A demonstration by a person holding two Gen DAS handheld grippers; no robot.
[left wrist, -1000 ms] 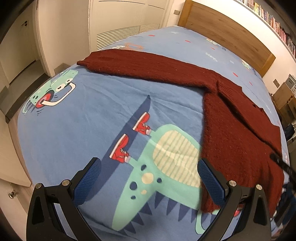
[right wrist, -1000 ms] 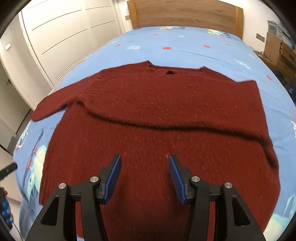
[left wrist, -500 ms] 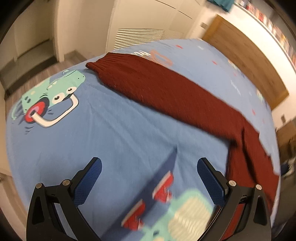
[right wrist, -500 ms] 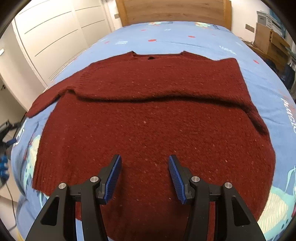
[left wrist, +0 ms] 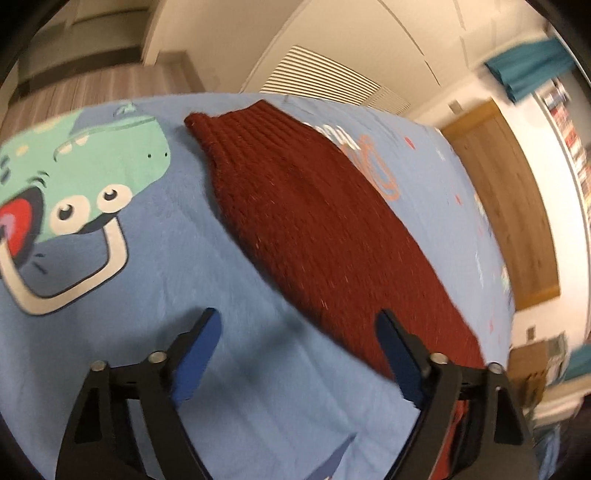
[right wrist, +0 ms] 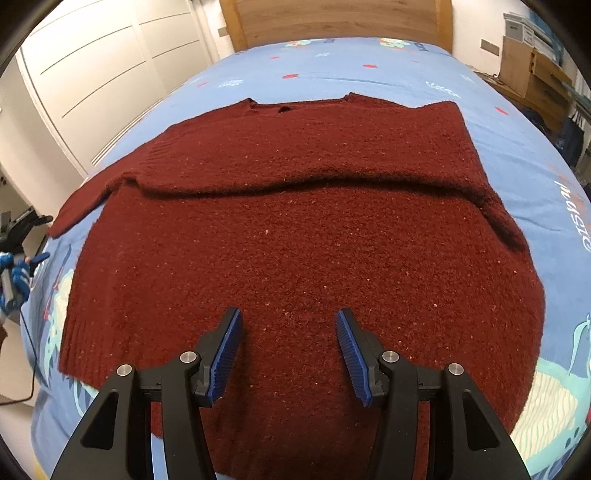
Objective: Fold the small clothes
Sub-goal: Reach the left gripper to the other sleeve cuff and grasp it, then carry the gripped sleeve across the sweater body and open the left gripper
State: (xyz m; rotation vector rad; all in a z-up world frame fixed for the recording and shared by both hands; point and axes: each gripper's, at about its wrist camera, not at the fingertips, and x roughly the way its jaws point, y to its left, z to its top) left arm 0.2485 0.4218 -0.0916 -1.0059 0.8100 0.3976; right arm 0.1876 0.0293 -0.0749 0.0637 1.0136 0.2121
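Note:
A dark red knitted sweater [right wrist: 295,229] lies flat on the blue bed cover, one sleeve folded across its chest. Its other sleeve [left wrist: 314,221] stretches out over the cover, ribbed cuff [left wrist: 229,125] at the far end. My left gripper [left wrist: 299,328] hangs over the near edge of that sleeve; its jaws are closing, with only bare cover and the sleeve's edge below them and nothing pinched. My right gripper [right wrist: 288,325] hovers above the sweater's lower body, jaws partly apart and empty. The left gripper [right wrist: 22,251] also shows at the far left of the right wrist view.
The bed cover [left wrist: 147,295] carries green cartoon dinosaur prints [left wrist: 92,177]. A wooden headboard [right wrist: 332,18] stands at the far end. White wardrobe doors [right wrist: 92,74] run along the left side. Boxes and shelves [right wrist: 532,66] stand at the right.
My left gripper swept along the bed toward the outstretched sleeve, rolled, and its jaws narrowed. The right gripper shifted slightly toward the sweater's hem and kept the same gap.

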